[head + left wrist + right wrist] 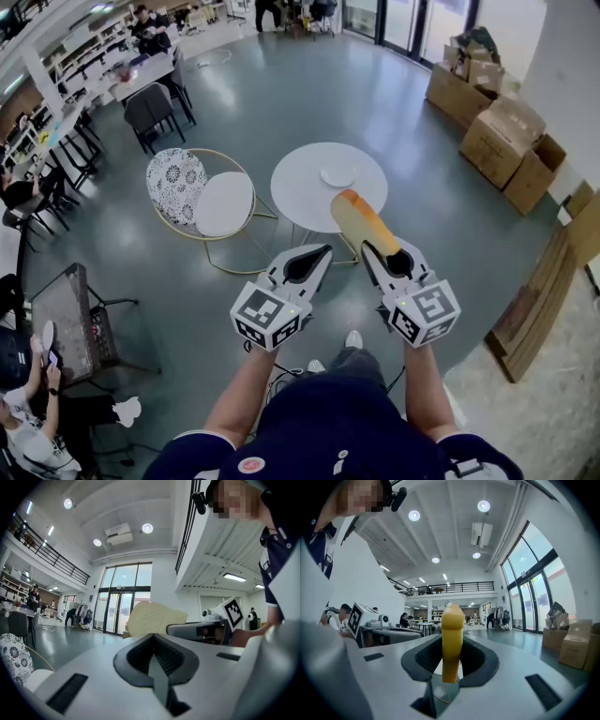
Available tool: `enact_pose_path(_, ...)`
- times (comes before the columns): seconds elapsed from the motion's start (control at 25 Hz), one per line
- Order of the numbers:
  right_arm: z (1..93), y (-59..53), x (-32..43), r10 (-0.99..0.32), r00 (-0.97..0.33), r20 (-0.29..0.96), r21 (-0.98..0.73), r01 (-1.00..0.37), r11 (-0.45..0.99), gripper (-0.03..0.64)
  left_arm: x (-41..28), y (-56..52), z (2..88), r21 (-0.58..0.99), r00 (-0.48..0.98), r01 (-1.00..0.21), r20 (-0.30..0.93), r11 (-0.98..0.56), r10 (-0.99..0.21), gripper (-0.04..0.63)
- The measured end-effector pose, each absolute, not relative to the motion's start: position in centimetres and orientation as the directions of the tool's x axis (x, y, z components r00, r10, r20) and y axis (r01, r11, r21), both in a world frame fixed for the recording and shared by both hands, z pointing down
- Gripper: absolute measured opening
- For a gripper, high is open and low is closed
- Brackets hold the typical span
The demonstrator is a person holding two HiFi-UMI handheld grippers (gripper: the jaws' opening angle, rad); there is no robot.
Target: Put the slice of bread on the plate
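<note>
Head view: the right gripper (382, 255) clamps the slice of bread (362, 221), its long axis pointing far and slightly left at the plate (338, 175) on the round table (300, 199), just beyond its tip. Left gripper view: the left gripper (157, 667) has its jaws together, empty. Right gripper view: the bread stands edge-on between the pads

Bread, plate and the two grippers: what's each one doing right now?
slice of bread: held on edge in the right gripper, up in the air, not yet on the plate
plate: empty, on the round white table
right gripper: fingers shut on the slice of bread
left gripper: fingers shut, nothing in them
</note>
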State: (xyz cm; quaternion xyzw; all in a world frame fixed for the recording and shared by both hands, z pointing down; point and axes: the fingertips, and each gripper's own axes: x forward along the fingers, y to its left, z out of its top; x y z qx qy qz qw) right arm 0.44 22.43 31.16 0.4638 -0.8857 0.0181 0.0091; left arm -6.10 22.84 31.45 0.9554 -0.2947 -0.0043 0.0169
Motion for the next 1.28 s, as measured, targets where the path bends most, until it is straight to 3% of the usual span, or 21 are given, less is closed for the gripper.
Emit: enact_pose_path(1.28,32.0,16.3,0.5,-0.841,-0.540,0.031,-0.042,-0.842,0.539,0.089,-6.9,16.8,33.3,0.060,0.840,-0.543,0.019,-0.838,-0.543,0.005)
